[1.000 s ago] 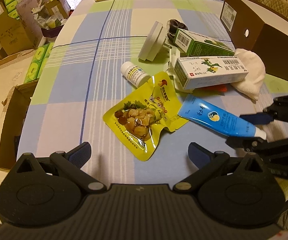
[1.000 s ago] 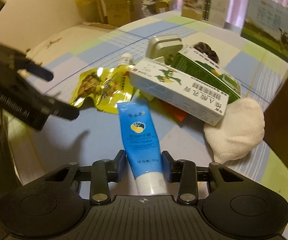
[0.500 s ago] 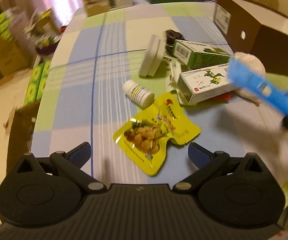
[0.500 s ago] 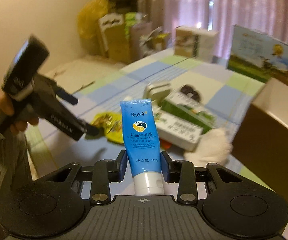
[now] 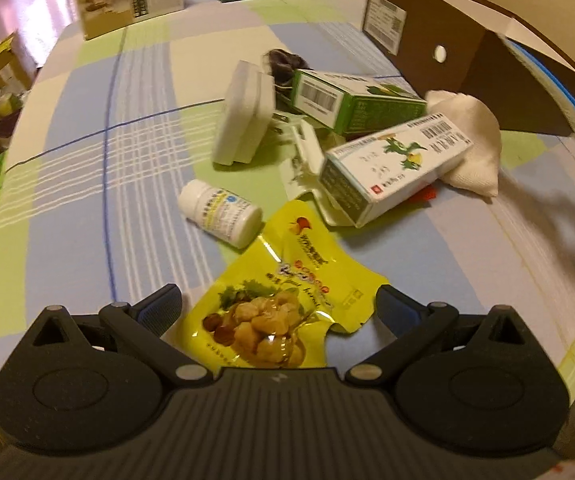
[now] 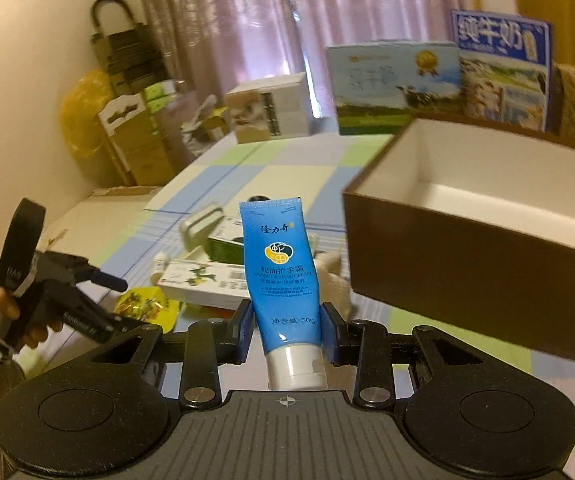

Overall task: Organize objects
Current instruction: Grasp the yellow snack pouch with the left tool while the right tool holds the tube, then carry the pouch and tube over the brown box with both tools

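Tube (image 6: 281, 264) of hand cream, blue w/ white cap, held upright in right gripper (image 6: 286, 330), cap end down toward the cam, crimped end up. Jaws clamped on lower body just above the cap, pads (image 6: 244, 330) touching both sides. Tube is off the table, in the air, left of the brown box (image 6: 475, 260) and near its open top; white inside of box visible, looks bare from here.

Handling, my read: soft plastic tube, light, squashes if pinched mid-body; grip near cap shoulder is the stiffest spot, so current hold looks ok. Glossy skin, could slip if grip loosens. Not fragile, a short drop into the box should be fine.

Left gripper (image 5: 277, 306) low over the table, jaws wide open, nothing between them; yellow snack pouch (image 5: 283, 300) lies flat right under/between the fingers. Pouch prob. light, crinkly foil, floppy, slippery; best taken by an edge or corner, not the lumpy middle.

Further out on the checked tablecloth (image 5: 87, 200): white pill bottle (image 5: 219, 214) on its side just beyond the pouch, white carton (image 5: 395, 170) tilted across a green carton (image 5: 357, 100), white cloth bundle (image 5: 471, 144) to the right touching the white carton, white adapter-like block (image 5: 241, 114) on edge at left. Cartons stiff and light, grip across narrow sides. A person's hand (image 6: 3, 312) holds the left tool.
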The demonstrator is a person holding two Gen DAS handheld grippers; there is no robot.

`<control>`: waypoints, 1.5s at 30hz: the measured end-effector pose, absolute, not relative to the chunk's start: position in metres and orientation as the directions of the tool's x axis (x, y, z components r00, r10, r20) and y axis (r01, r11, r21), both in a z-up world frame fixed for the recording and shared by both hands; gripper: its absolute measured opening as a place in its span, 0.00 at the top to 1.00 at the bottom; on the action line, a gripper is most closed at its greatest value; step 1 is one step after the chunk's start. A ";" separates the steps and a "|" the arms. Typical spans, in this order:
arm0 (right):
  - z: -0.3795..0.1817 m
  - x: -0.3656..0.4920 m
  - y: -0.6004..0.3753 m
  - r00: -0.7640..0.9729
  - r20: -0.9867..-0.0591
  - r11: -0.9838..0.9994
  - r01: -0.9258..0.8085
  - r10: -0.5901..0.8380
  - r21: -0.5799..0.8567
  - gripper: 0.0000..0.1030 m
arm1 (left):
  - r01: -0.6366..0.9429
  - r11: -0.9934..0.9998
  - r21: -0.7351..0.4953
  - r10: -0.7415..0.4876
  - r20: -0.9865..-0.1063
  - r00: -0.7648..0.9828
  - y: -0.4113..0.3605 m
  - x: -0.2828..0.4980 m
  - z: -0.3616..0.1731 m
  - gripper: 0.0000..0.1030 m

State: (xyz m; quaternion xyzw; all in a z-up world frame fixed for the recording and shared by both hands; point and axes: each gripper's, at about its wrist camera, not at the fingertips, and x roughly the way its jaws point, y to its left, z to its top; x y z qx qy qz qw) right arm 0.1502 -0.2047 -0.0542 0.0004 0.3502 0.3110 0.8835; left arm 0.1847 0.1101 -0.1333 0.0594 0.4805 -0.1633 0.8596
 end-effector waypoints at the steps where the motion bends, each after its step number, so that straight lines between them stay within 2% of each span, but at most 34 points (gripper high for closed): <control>1: -0.055 0.151 -0.209 0.562 -0.619 0.810 -0.542 0.549 0.226 0.69 | 0.345 0.936 -0.062 -0.232 -0.848 0.476 0.109 0.184 -0.134 0.01; 9: -0.060 0.157 -0.218 0.570 -0.637 0.836 -0.495 0.519 0.239 0.69 | 0.377 0.920 -0.107 -0.275 -0.860 0.429 0.092 0.166 -0.131 0.05; 12: -0.061 0.157 -0.220 0.579 -0.640 0.846 -0.479 0.505 0.234 0.69 | 0.368 0.922 -0.122 -0.288 -0.852 0.438 0.082 0.163 -0.124 0.09; 24: -0.063 0.161 -0.228 0.591 -0.658 0.873 -0.429 0.467 0.234 0.69 | 0.276 0.959 -0.066 -0.182 -0.890 0.418 0.077 0.180 -0.132 0.10; 30: -0.064 0.161 -0.229 0.591 -0.667 0.880 -0.415 0.454 0.232 0.69 | 0.307 0.952 0.012 -0.132 -0.886 0.445 0.068 0.175 -0.131 0.24; 32: -0.063 0.161 -0.229 0.590 -0.665 0.877 -0.421 0.459 0.232 0.69 | 0.318 0.948 0.017 -0.137 -0.880 0.454 0.064 0.172 -0.129 0.36; 45: -0.058 0.158 -0.229 0.597 -0.646 0.869 -0.432 0.476 0.241 0.69 | 0.356 0.933 0.060 -0.119 -0.879 0.462 0.047 0.160 -0.126 0.39</control>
